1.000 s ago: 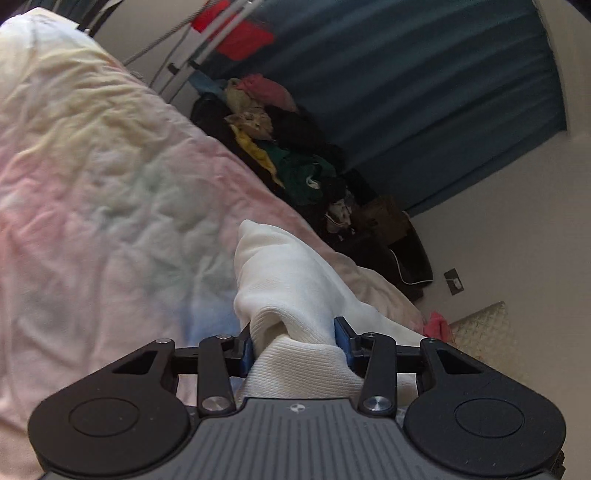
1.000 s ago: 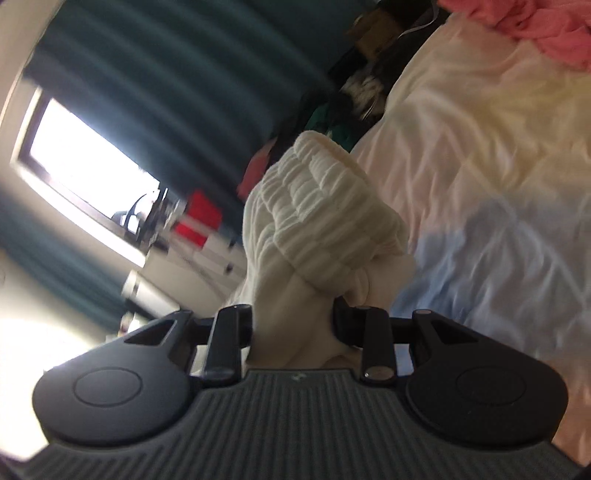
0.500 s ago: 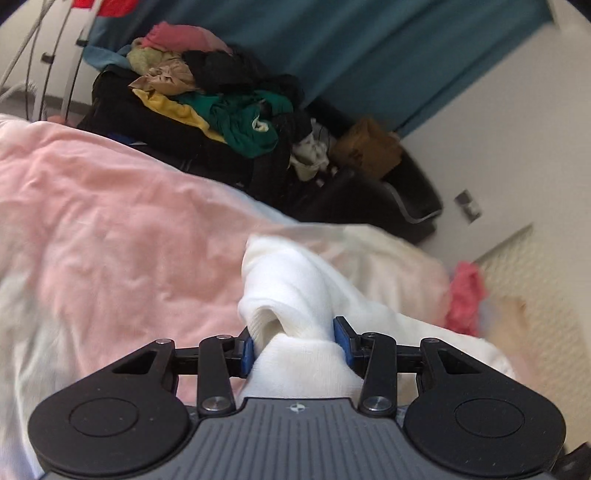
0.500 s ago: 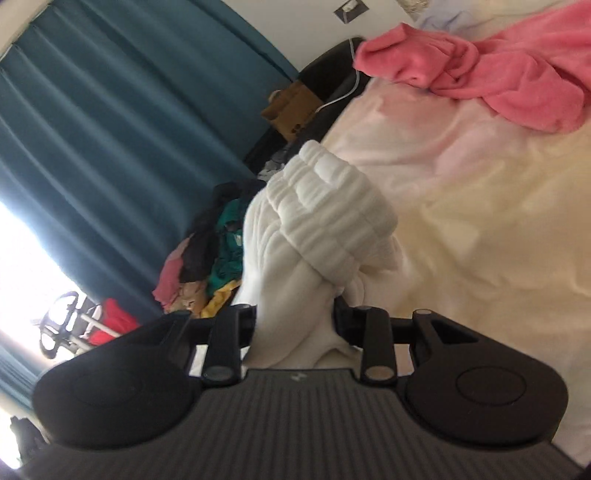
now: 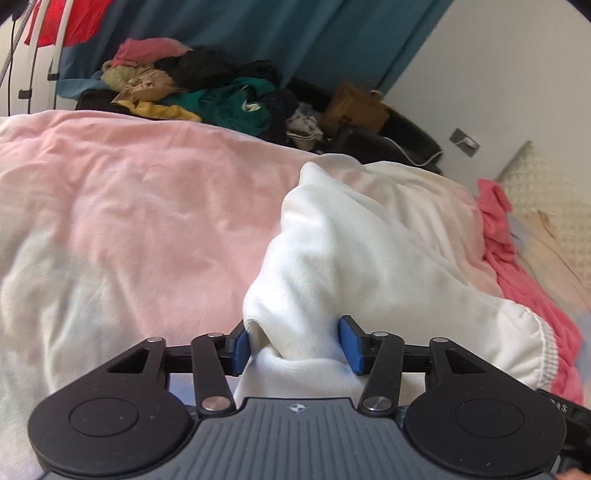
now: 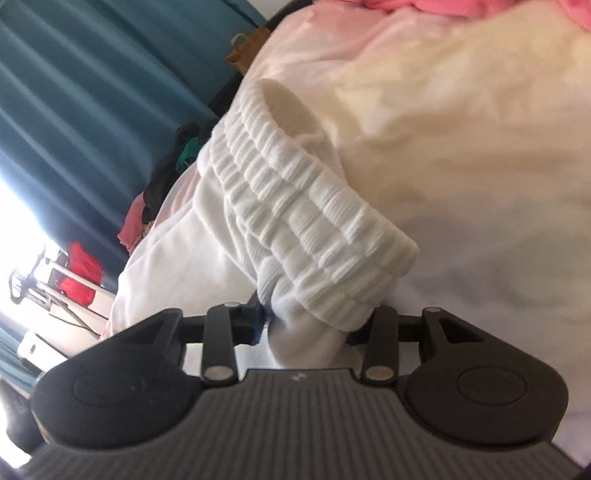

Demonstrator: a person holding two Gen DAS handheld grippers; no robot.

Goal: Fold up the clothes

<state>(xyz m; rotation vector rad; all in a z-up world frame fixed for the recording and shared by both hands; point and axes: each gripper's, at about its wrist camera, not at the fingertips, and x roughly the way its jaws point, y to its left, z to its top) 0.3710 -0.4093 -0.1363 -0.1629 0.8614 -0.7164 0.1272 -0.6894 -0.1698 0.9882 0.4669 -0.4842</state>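
While the white garment [image 5: 343,251] lies bunched on the pink-and-cream bed cover [image 5: 122,206], the left claw [image 5: 297,341] has a fold of it between its blue pads [image 5: 351,343], and its jaws are opening with the cloth still touching both pads. The right claw [image 6: 306,323] has the garment's ribbed elastic waistband [image 6: 295,206] between its fingers, and its jaws are opening too. A pink garment [image 5: 517,273] lies just beside the white one. Behind the bed, a heap of clothes [image 5: 207,92] sits before a teal curtain [image 5: 295,33].
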